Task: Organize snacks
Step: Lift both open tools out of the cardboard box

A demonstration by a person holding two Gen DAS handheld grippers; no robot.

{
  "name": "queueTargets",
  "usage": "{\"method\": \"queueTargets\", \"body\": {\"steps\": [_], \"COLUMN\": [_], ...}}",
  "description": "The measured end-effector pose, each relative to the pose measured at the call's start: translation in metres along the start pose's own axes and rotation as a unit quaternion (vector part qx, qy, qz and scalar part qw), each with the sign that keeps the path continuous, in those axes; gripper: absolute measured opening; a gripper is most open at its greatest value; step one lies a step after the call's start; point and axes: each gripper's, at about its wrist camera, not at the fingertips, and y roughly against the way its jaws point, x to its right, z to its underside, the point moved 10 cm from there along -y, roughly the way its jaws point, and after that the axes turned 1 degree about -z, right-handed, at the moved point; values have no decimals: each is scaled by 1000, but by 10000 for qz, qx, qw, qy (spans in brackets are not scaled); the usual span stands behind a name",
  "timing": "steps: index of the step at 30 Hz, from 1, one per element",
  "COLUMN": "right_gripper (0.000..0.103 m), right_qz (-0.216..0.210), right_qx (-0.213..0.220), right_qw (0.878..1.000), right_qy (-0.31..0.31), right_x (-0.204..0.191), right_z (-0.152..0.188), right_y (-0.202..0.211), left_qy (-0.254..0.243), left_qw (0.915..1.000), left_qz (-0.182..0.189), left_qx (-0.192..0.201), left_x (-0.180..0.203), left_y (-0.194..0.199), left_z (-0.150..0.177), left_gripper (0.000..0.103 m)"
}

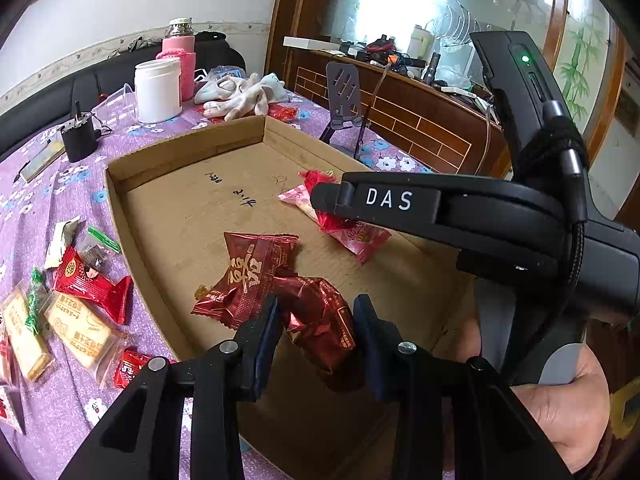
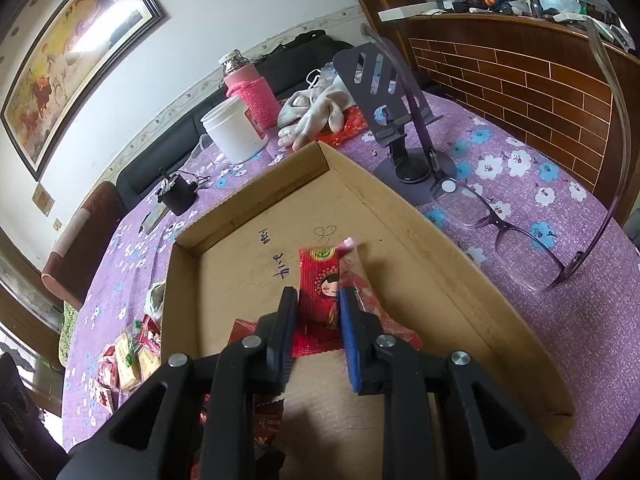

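Observation:
A shallow cardboard box [image 1: 180, 148] lies on the purple flowered tablecloth. My left gripper [image 1: 318, 302] hovers over the box's near end, shut on a crumpled dark red snack packet [image 1: 320, 332]. A second dark red packet [image 1: 252, 272] lies flat on the box floor just ahead of it. My right gripper [image 2: 318, 292] is low over the box [image 2: 400, 208], its pads against a bright red packet [image 2: 318, 276] printed with a cartoon girl. A pink packet [image 2: 360, 280] lies beside that one. In the left wrist view the right gripper [image 1: 324, 204] reaches in from the right over these red and pink packets [image 1: 352, 236].
Several loose snacks [image 1: 80, 320] lie on the cloth left of the box. Behind the box stand a white jar [image 1: 157, 90], a pink-sleeved flask [image 1: 180, 52], gloves [image 1: 240, 94] and a phone stand [image 2: 384, 92]. Glasses [image 2: 500, 224] lie right of the box. A hand [image 1: 560, 408] holds the right gripper.

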Motion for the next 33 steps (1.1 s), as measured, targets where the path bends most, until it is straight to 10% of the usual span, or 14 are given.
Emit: {"method": "queueTargets", "body": {"steps": [33], "right_gripper": [33], "right_qz": [-204], "right_qx": [767], "right_qw": [9947], "right_qy": [655], "right_x": [-34], "right_z": [-15], "right_y": [27], "left_qy": [1167], "left_qw": [9912], "left_qz": [-410], "left_qx": [475], "left_x": [-73], "left_y": [59], "left_z": [-19], "left_gripper": [49]}}
